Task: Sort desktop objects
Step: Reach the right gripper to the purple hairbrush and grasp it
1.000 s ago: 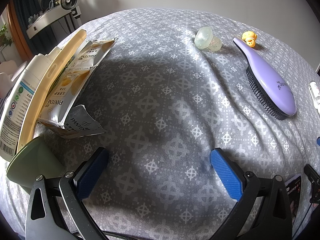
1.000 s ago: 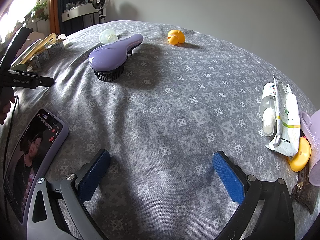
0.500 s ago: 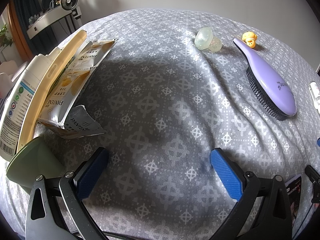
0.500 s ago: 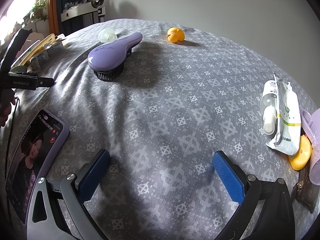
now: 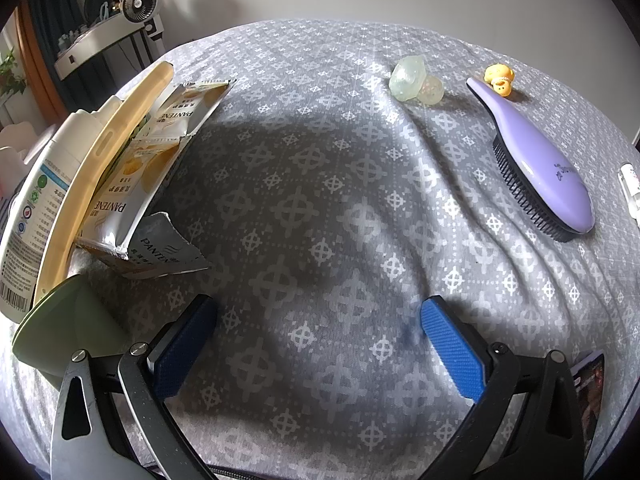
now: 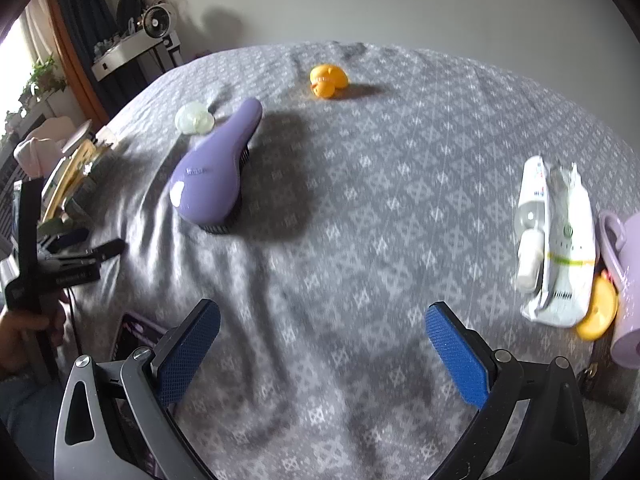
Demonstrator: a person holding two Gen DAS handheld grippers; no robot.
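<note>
A purple hairbrush (image 5: 548,168) (image 6: 214,168) lies bristles down on the grey patterned cloth (image 5: 320,208). Beyond its handle sit a pale green translucent piece (image 5: 412,80) (image 6: 194,118) and a yellow rubber duck (image 5: 498,79) (image 6: 328,80). My left gripper (image 5: 316,316) is open and empty, low over bare cloth. My right gripper (image 6: 322,324) is open and empty, with the brush ahead to its left. The left gripper also shows at the left edge of the right wrist view (image 6: 80,258).
At left lie a white bottle (image 5: 36,208), a cream strip (image 5: 96,184), Pantene sachets (image 5: 144,184) and a green cup (image 5: 64,332). At right lie a white tube (image 6: 530,220), a wipes pack (image 6: 568,248), a yellow lid (image 6: 598,312) and a purple mug (image 6: 624,272). A phone (image 6: 136,328) lies near.
My right gripper has risen and moved forward and right, so the phone has slid mostly out of view and the brush sits lower in frame. The left gripper has barely moved.
</note>
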